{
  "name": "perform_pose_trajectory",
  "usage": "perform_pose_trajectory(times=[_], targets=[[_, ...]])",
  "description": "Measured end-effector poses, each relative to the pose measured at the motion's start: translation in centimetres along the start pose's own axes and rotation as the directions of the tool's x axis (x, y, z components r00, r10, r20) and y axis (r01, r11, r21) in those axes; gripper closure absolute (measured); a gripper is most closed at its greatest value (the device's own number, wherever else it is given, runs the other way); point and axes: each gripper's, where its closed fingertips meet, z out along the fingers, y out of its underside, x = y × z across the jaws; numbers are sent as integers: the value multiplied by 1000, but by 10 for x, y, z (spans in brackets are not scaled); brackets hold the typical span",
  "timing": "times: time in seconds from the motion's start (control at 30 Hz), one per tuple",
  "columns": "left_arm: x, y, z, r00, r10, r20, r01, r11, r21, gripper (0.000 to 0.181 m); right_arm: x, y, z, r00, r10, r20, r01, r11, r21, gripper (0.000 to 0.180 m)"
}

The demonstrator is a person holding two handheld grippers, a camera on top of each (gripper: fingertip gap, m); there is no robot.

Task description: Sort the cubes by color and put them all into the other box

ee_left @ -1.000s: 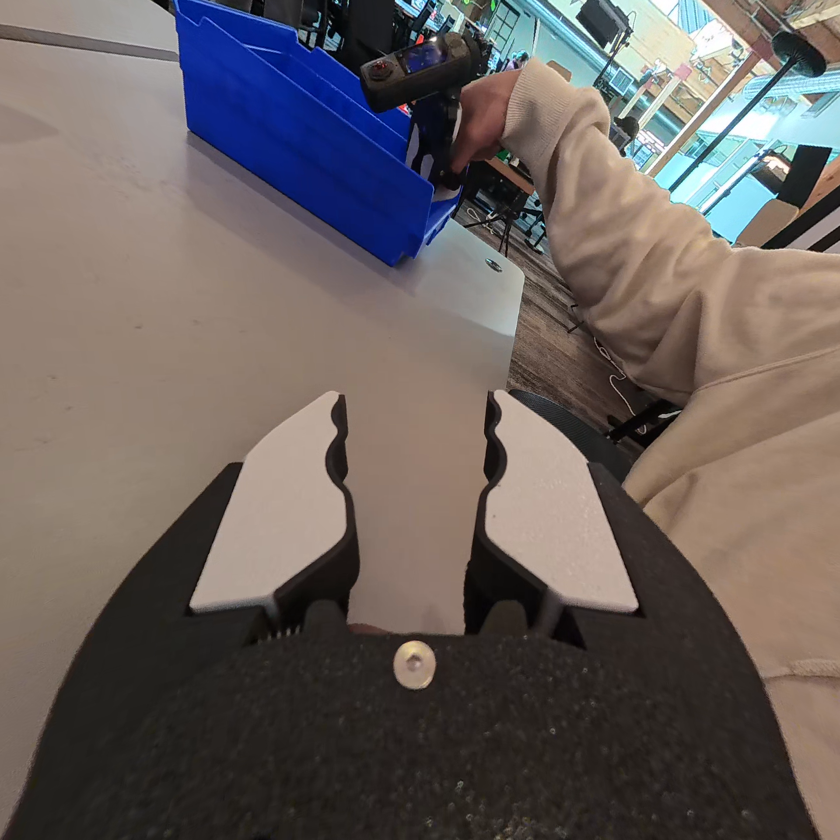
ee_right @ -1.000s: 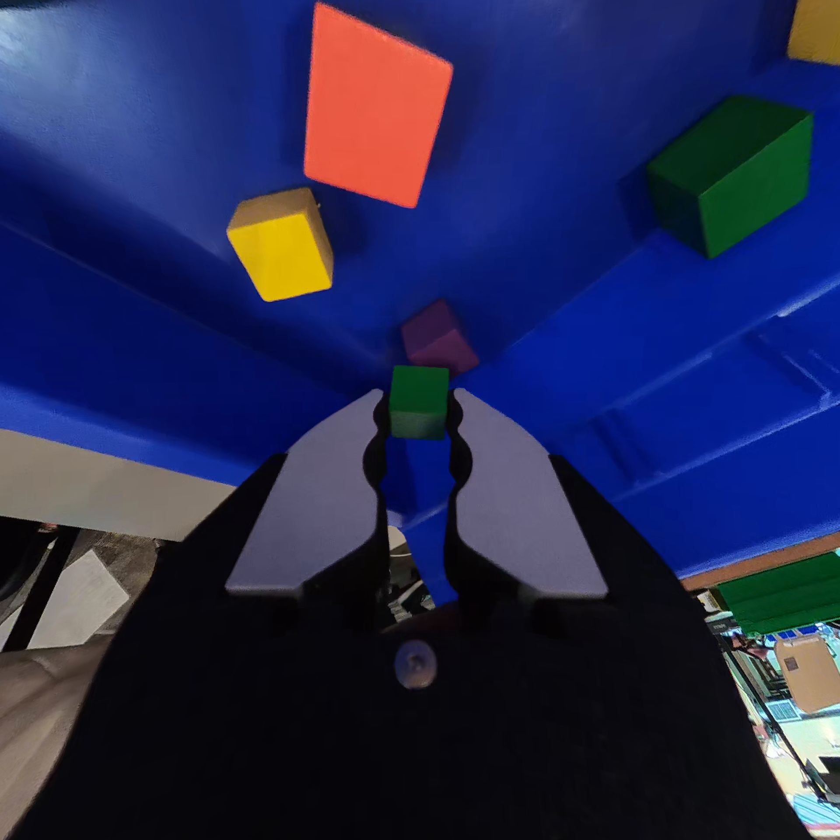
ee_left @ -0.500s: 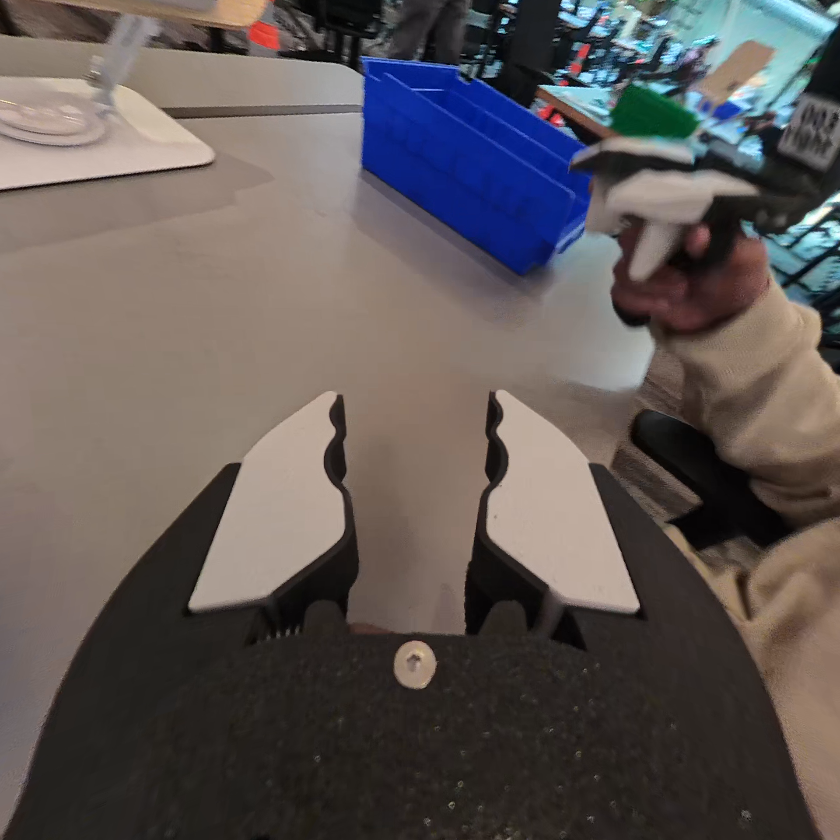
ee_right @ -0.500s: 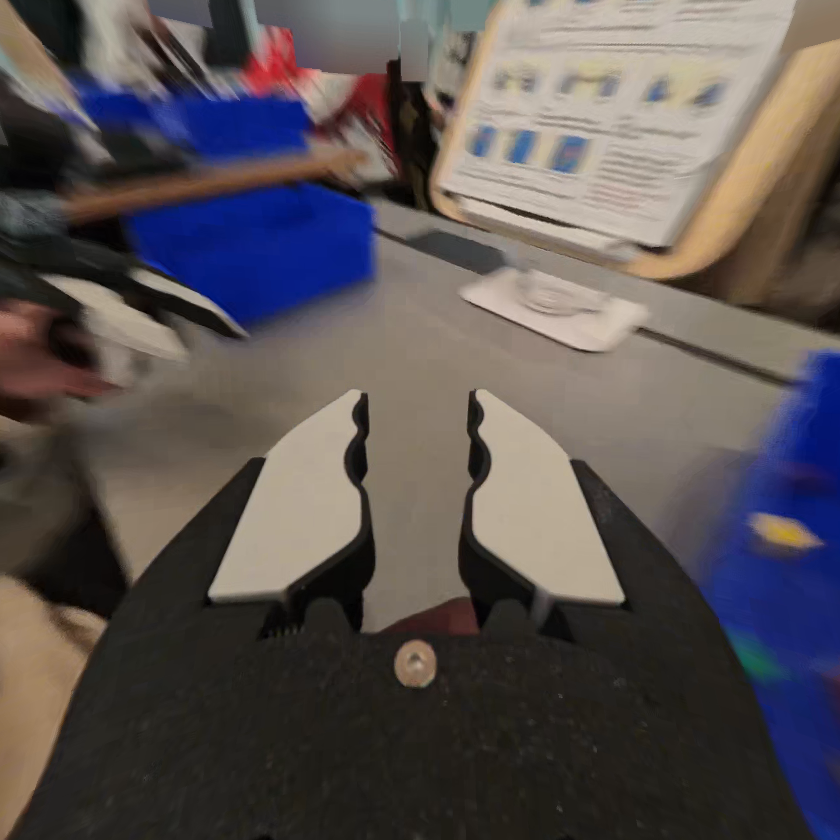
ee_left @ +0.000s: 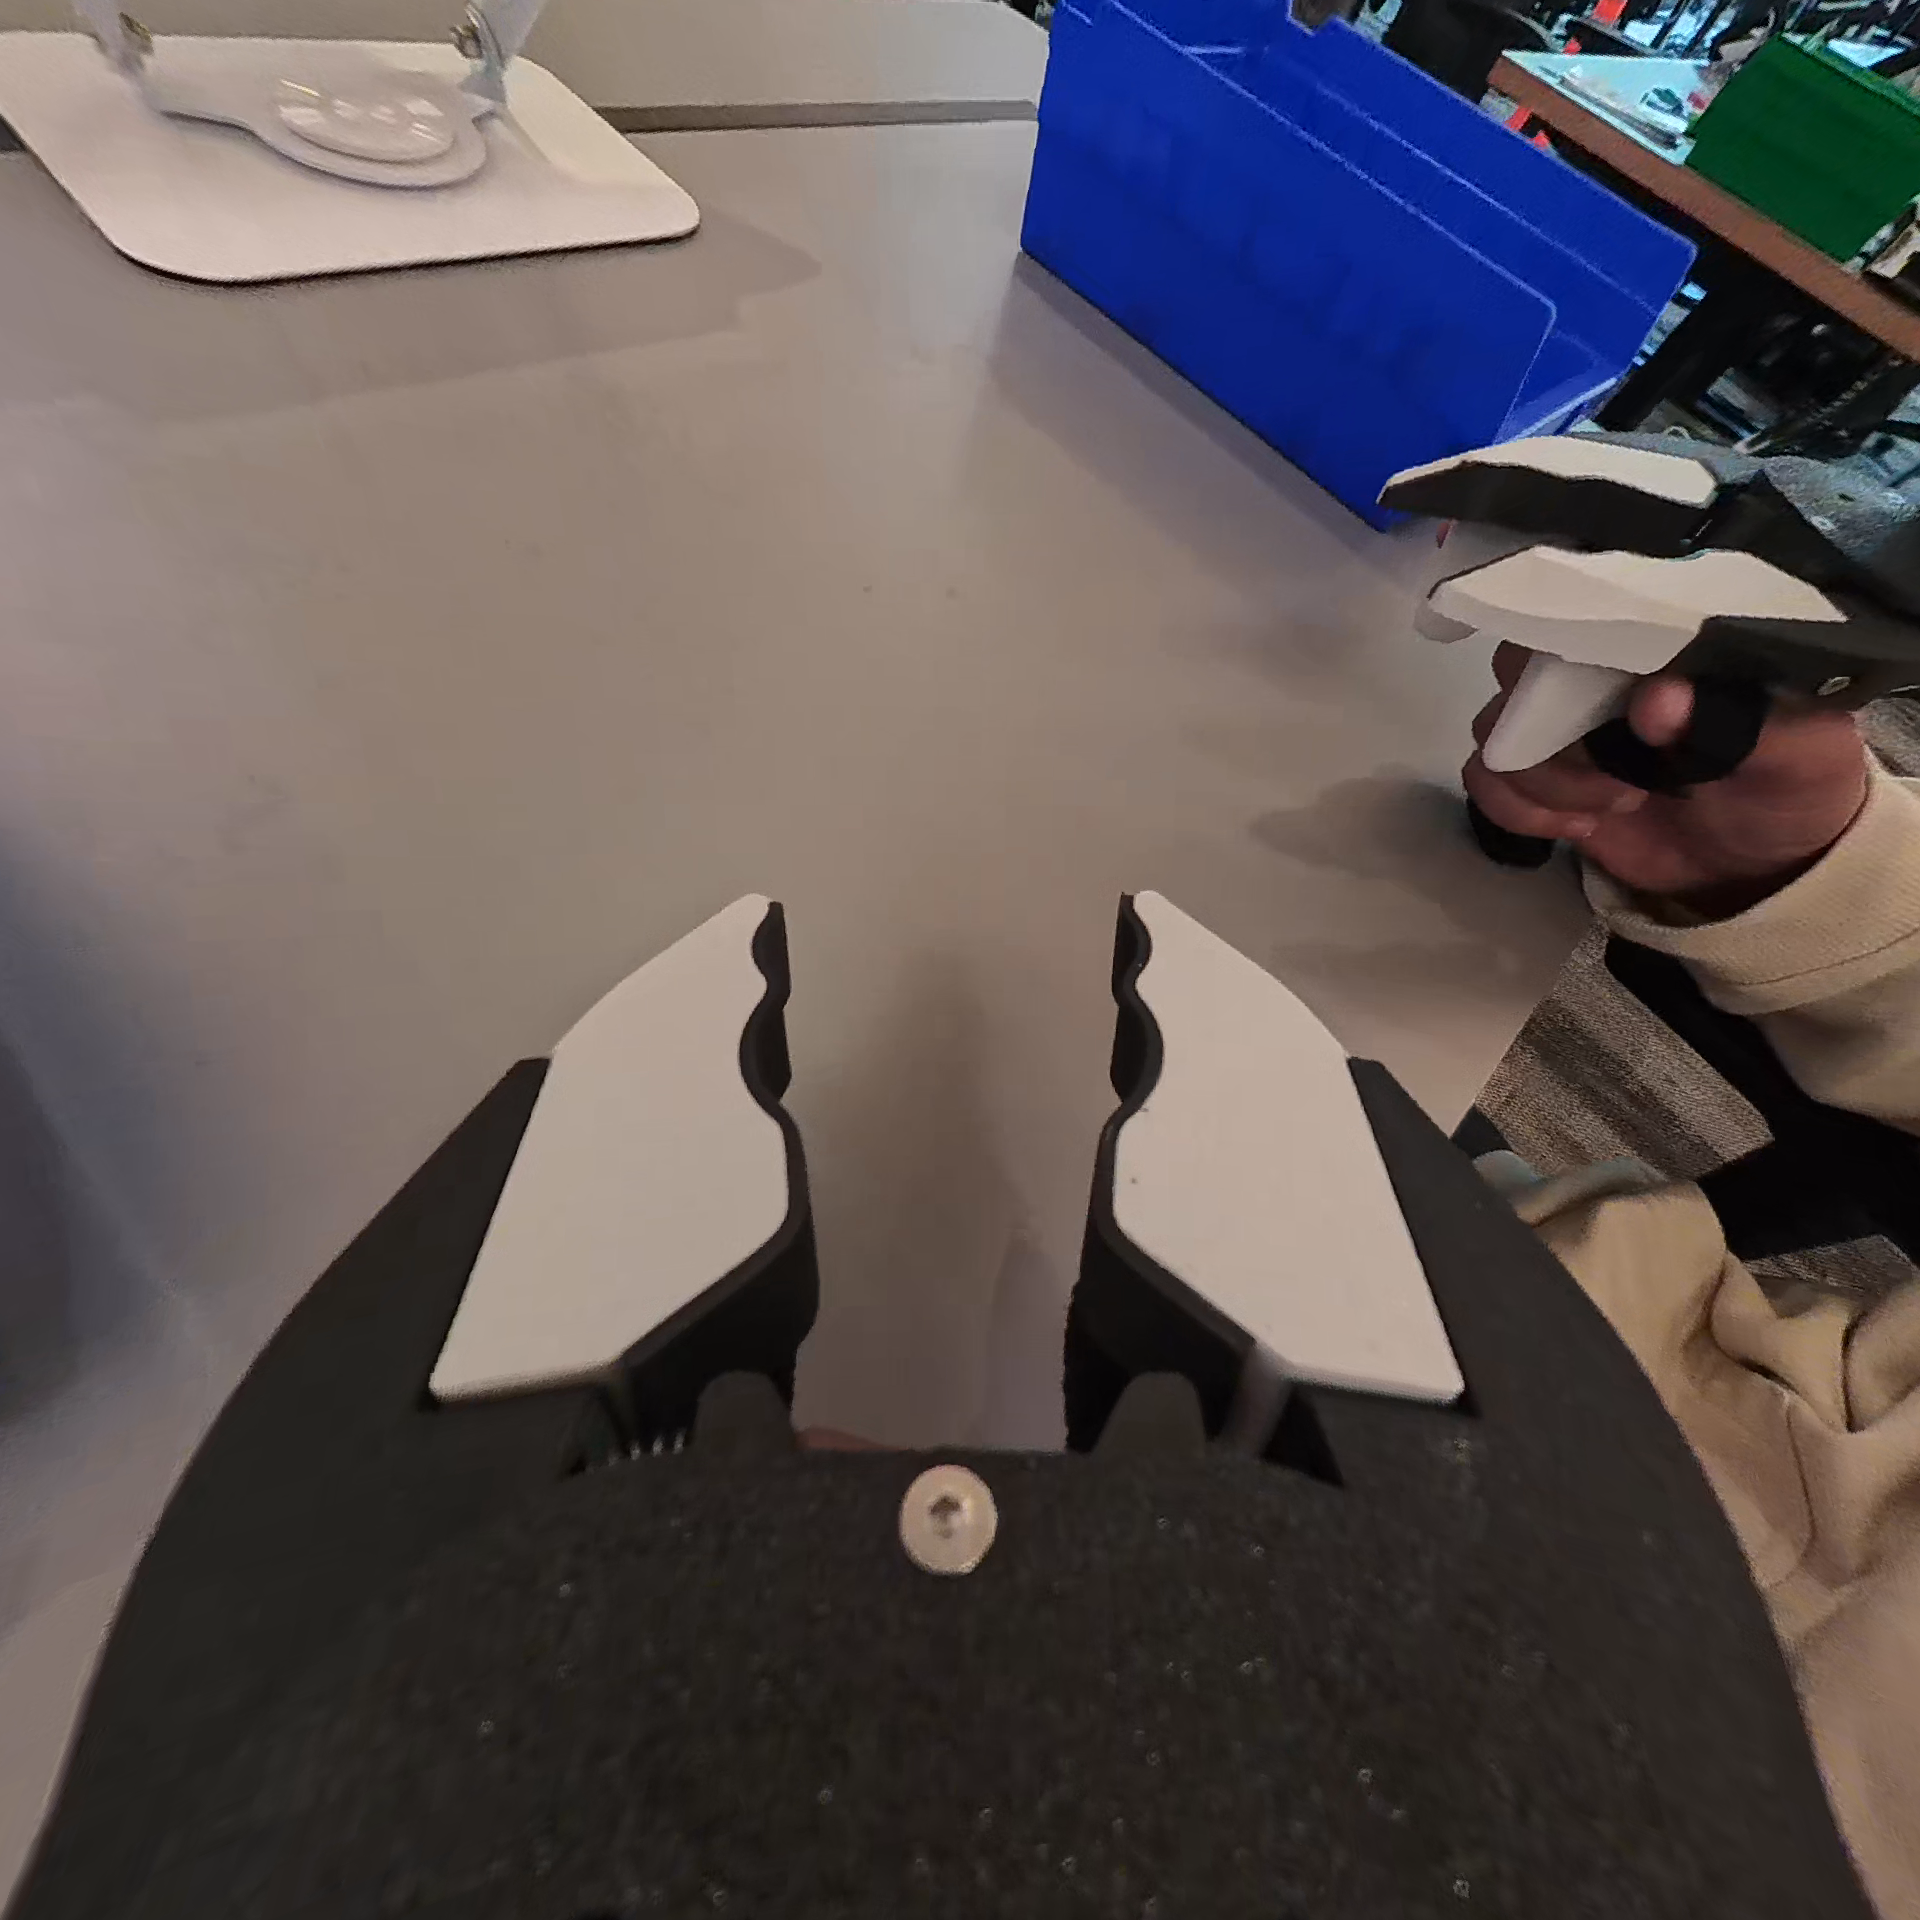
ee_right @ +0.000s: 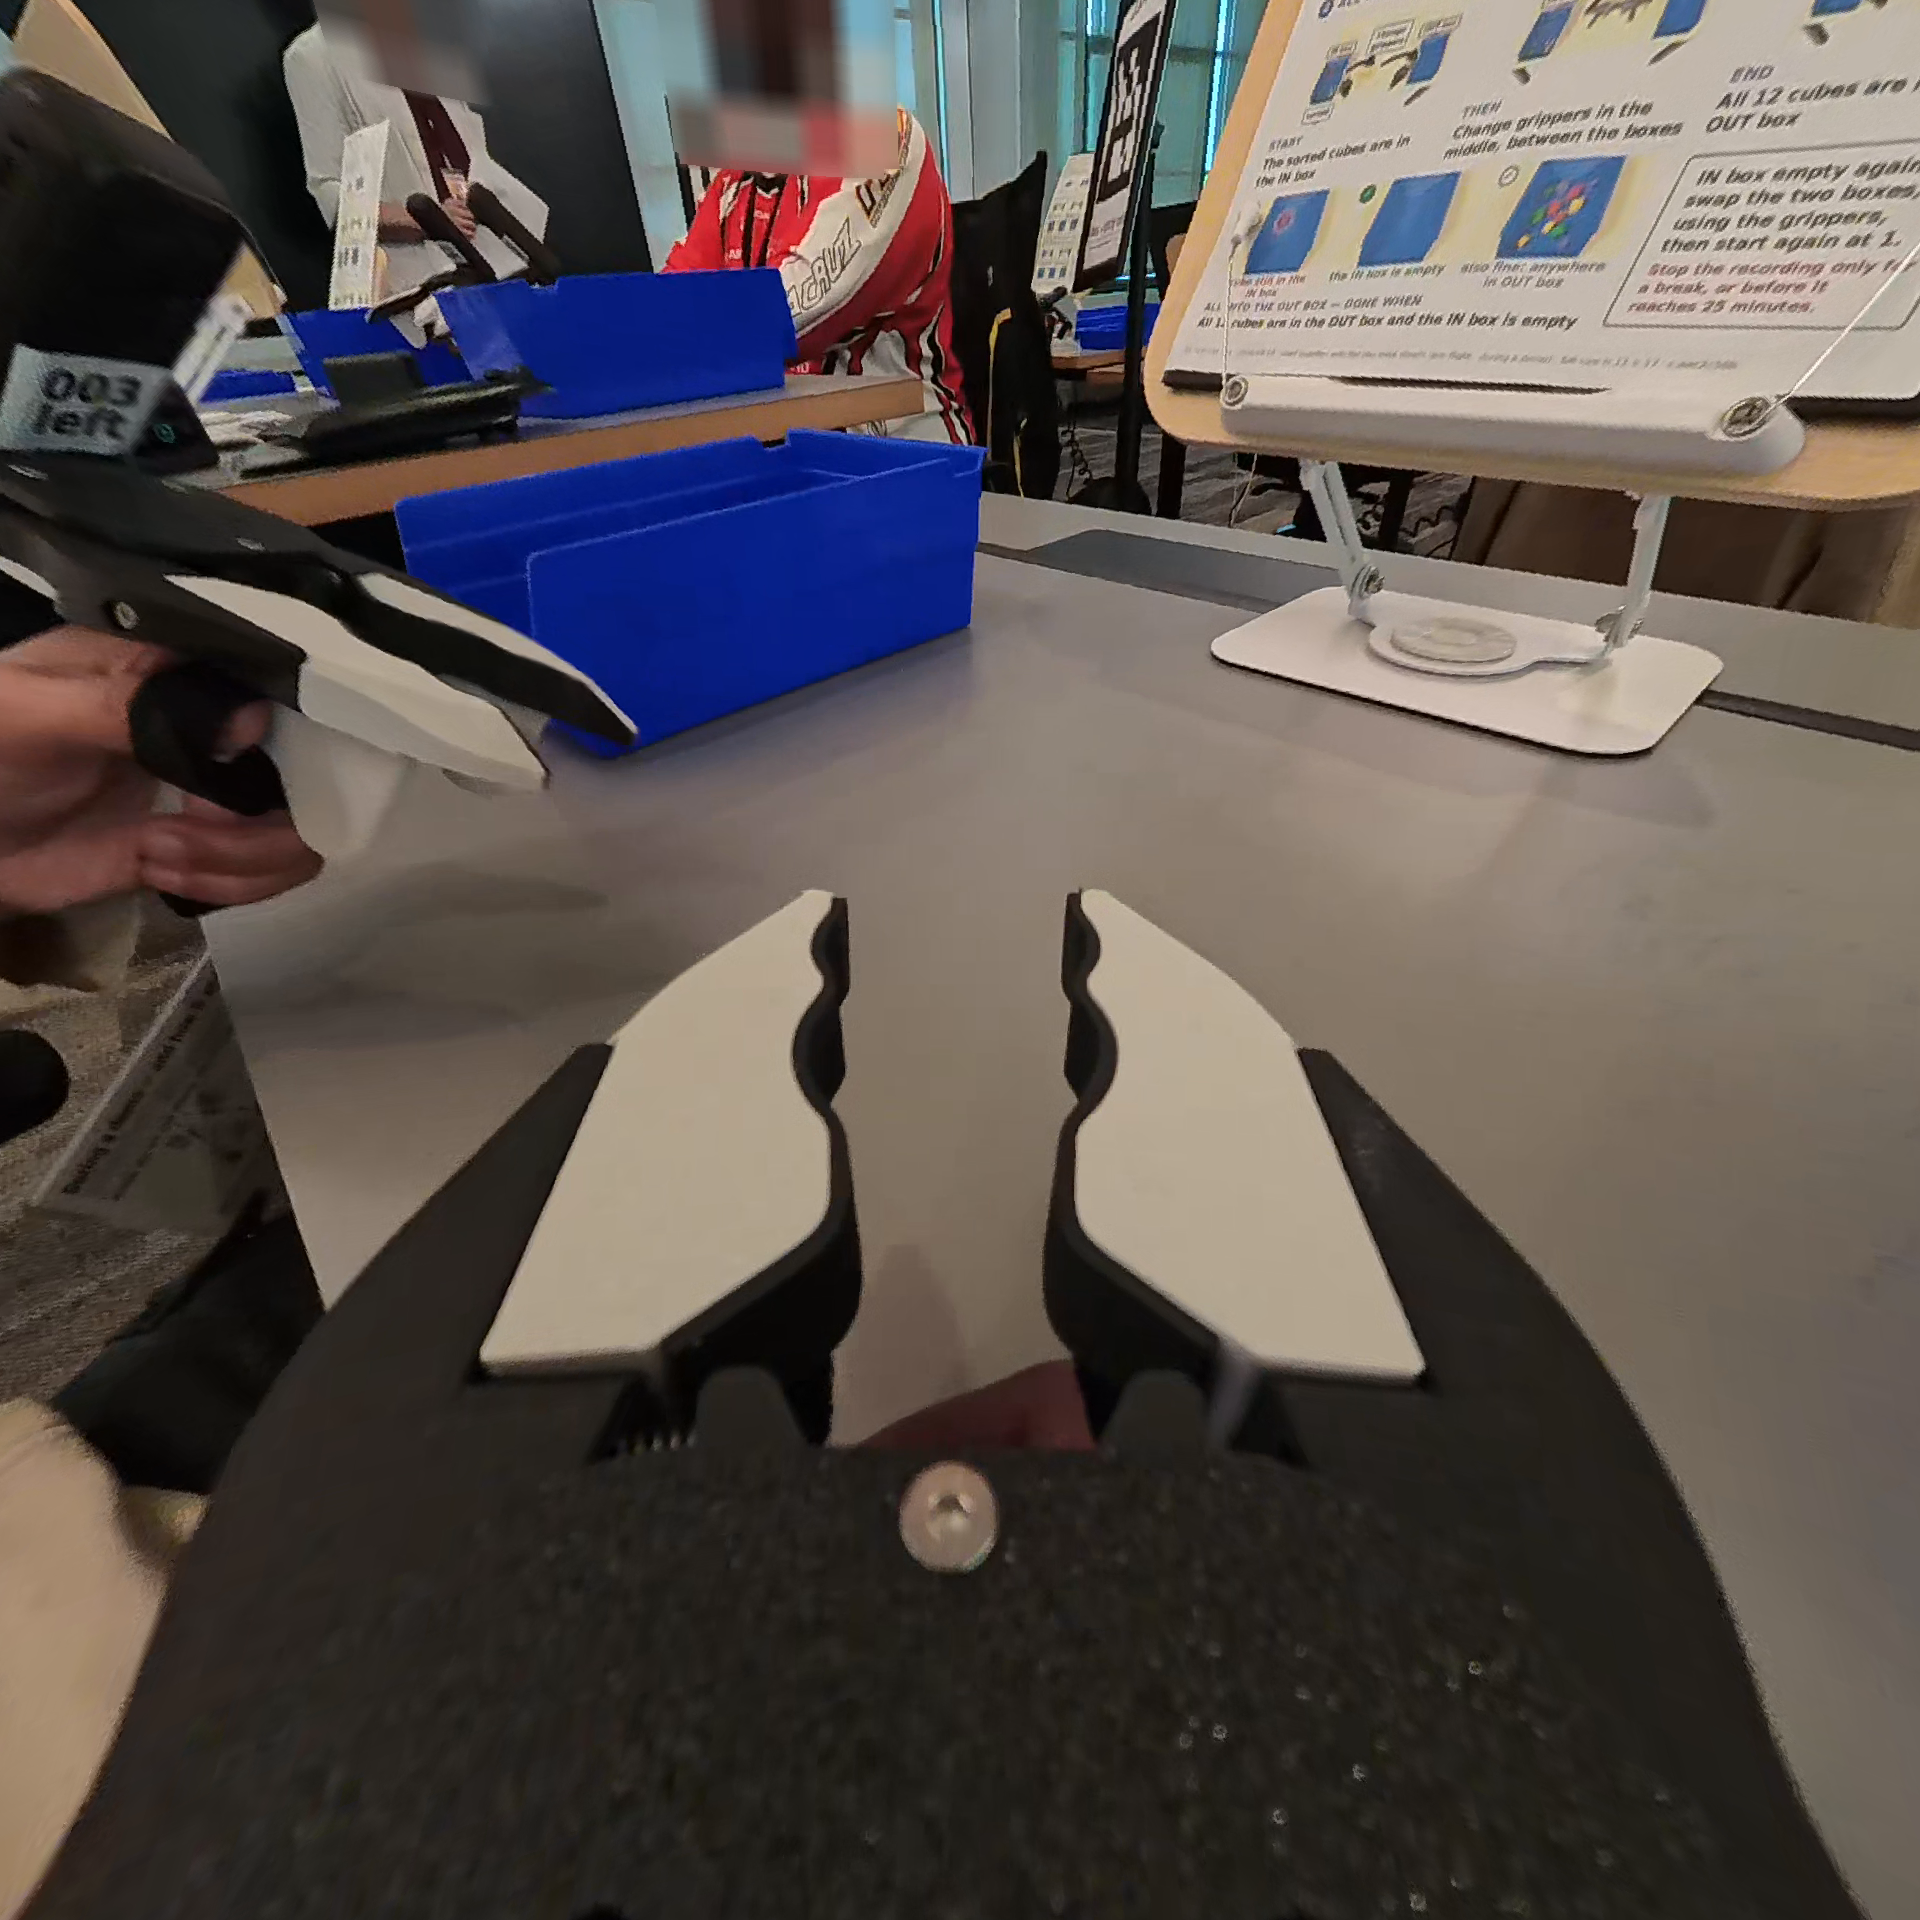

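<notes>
In the left wrist view, the left gripper is hovering over the smooth grey table, its white wavy-edged fingers standing wide apart with nothing between them. A white stand base is sitting at the far left, and a glossy blue plastic box farther right. At the right edge the right gripper is pointing leftward, gripped by a hand in a cream knit cuff.

The right wrist view is showing what the other cannot: the left gripper at the left edge, level above the table edge, a second blue box with an inner divider beyond it, and a wooden board of printed instructions at the right. The right gripper is gaping too, holding nothing. No cubes are showing in either view.
</notes>
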Motion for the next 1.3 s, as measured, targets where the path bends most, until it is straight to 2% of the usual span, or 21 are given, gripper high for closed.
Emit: perform_pose_trajectory(times=[0.1,0.2,0.33,0.5,0.63,0.7,0.83,0.93,1.07,1.13,1.17,1.3], targets=[[-6,-9,-20,1000,-8,26,7,1000,22,120,1,2,1,1000,-22,-5,22,1000,-19,140],[-24,-38,-54,996,-34,80,26,995,97,120,0,4,3,999,-34,-1,34,999,-36,141],[-95,-86,-91,948,-99,301,57,987,148,122,-2,5,5,999,-39,13,40,998,-41,142],[-243,-104,-73,794,-142,591,127,990,67,122,-3,5,7,999,-17,42,19,999,-42,144],[-346,-82,-48,661,-112,742,208,977,-38,124,-4,4,5,998,-18,55,20,999,-32,145],[-373,-69,-36,638,-94,764,257,961,-97,124,-4,4,5,998,-15,62,17,999,-33,145],[-405,-59,-28,575,-74,815,311,941,-133,125,-4,4,4,997,3,75,0,999,-32,146],[-415,-56,-18,585,-87,806,334,932,-141,124,-3,5,4,996,16,82,-12,999,-39,146],[-425,-49,-12,583,-32,812,317,929,-191,125,-3,5,4,996,18,85,-14,999,-43,146],[-427,-42,-12,578,0,816,316,922,-223,139,-3,5,3,996,20,83,-16,999,-43,146],[-426,-39,-11,580,-1,815,326,917,-231,156,-2,5,3,996,22,82,-19,999,-43,146],[-420,-36,-12,601,1,800,336,908,-253,158,-2,6,3,996,27,84,-22,998,-51,146]])
